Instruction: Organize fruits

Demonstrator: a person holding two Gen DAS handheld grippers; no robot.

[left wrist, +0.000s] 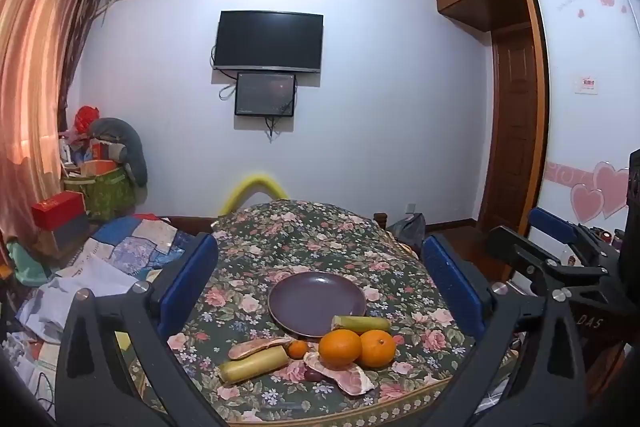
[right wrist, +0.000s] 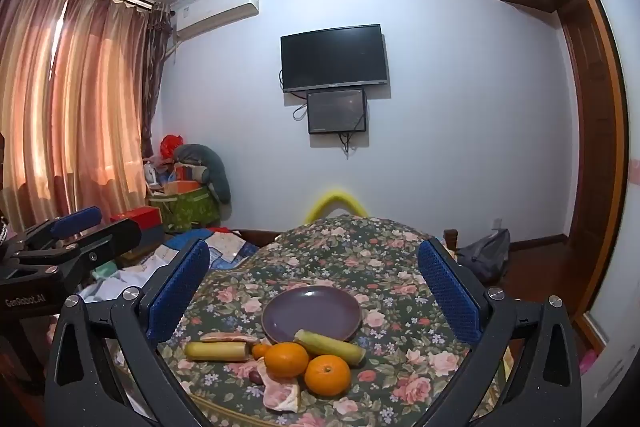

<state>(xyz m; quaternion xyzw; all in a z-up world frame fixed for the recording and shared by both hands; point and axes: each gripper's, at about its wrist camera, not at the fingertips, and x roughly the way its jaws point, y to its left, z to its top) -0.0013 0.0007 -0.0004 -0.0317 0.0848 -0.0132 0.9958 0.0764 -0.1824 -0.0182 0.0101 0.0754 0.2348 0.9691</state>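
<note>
An empty purple plate point(left wrist: 316, 303) point(right wrist: 312, 313) sits on the floral tablecloth point(left wrist: 312, 239). In front of it lie two large oranges point(left wrist: 340, 347) point(left wrist: 377, 348), also in the right wrist view point(right wrist: 286, 359) point(right wrist: 327, 375). A small orange point(left wrist: 298, 349) lies beside them. Two yellow-green cane pieces point(left wrist: 254, 365) point(left wrist: 362, 323) and two pieces of raw meat point(left wrist: 352, 377) point(left wrist: 258, 346) lie there too. My left gripper point(left wrist: 320, 283) is open, above and before the fruit, holding nothing. My right gripper point(right wrist: 314, 287) is open and empty too.
The right gripper's body point(left wrist: 560, 259) shows at the right of the left wrist view; the left gripper's body point(right wrist: 60, 255) shows at the left of the right wrist view. A cluttered bed point(left wrist: 100, 259) lies left of the table. A wardrobe point(left wrist: 520, 107) stands at the right.
</note>
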